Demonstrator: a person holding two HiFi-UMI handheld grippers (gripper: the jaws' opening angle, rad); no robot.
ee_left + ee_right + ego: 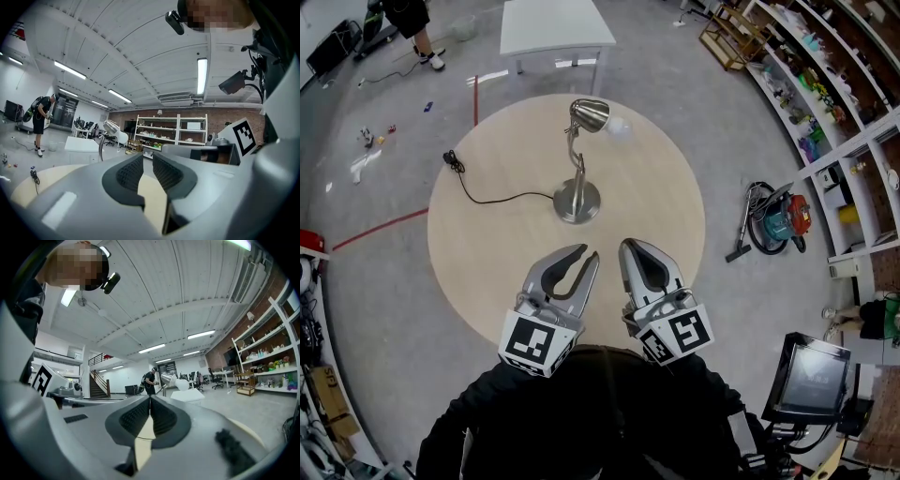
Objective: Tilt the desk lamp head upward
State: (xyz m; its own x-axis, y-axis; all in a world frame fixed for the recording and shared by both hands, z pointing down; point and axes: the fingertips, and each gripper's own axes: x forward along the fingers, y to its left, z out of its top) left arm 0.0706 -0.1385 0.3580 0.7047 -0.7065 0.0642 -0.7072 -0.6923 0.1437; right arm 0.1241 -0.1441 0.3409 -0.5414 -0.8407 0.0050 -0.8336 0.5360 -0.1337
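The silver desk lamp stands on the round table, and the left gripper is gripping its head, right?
Not quite. The head view shows the left gripper well short of the desk lamp, its jaws empty; the lamp does stand on the round table.

Premises: large open lab or workshop hall. Evidence: bare concrete floor (384, 300) marked with red tape (380, 229); a round wooden surface (487, 253) standing alone mid-floor, a white table (555, 23) beyond it; long white shelving (171, 126) stocked with small assorted goods against a brick wall (229, 115); ribbed white ceiling (122, 47) with strip lights (202, 75); canister vacuum cleaner (786, 223) parked near the shelves; monitor (811, 380); office chairs (214, 378) and an open staircase (97, 386) at the far end; a person (41, 119) standing in the background.
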